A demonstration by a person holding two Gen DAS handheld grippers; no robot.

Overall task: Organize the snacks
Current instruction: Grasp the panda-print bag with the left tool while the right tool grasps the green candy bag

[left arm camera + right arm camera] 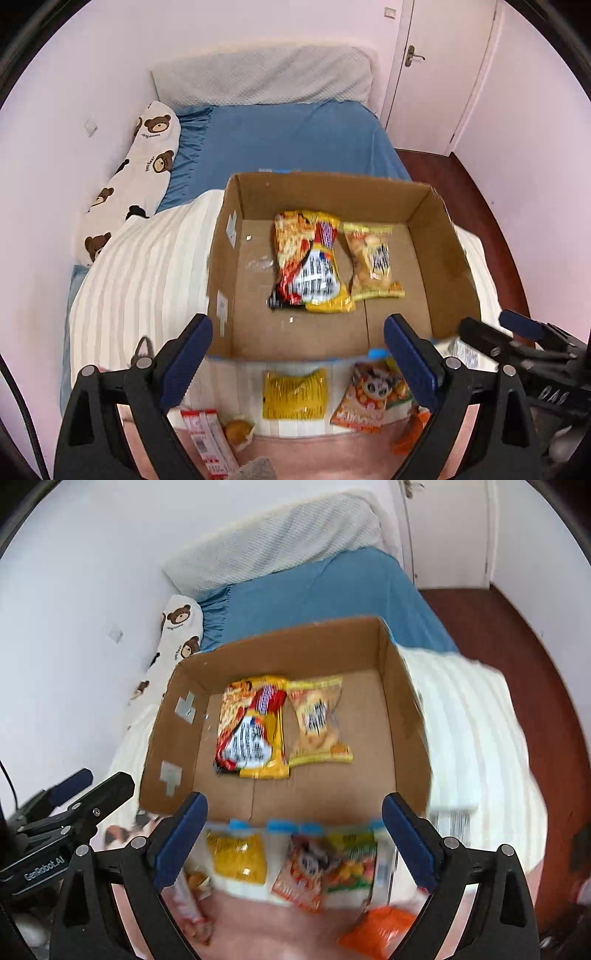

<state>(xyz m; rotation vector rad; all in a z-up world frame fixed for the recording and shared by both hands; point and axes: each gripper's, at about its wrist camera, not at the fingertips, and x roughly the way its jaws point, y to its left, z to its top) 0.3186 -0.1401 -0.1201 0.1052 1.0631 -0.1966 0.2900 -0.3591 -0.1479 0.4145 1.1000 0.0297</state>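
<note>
An open cardboard box (332,188) stands on the bed. Inside it lie a large red-and-yellow noodle pack (310,262) and, to its right, a smaller yellow snack pack (373,262). My left gripper (299,354) hovers open over the box's near edge, with nothing between its fingers. In front of the box lie a yellow pack (295,393), an orange cartoon pack (369,398) and a red-and-white stick pack (207,439). The right wrist view shows the same box (280,646) and noodle pack (255,727). There my right gripper (295,834) is open and holds nothing.
The box rests on a white striped blanket (147,266) over a blue sheet (288,136). A bear-print pillow (147,158) lies along the left wall. A pink blanket (314,458) lies nearest me. A white door (436,66) and dark wood floor (517,635) are at the right.
</note>
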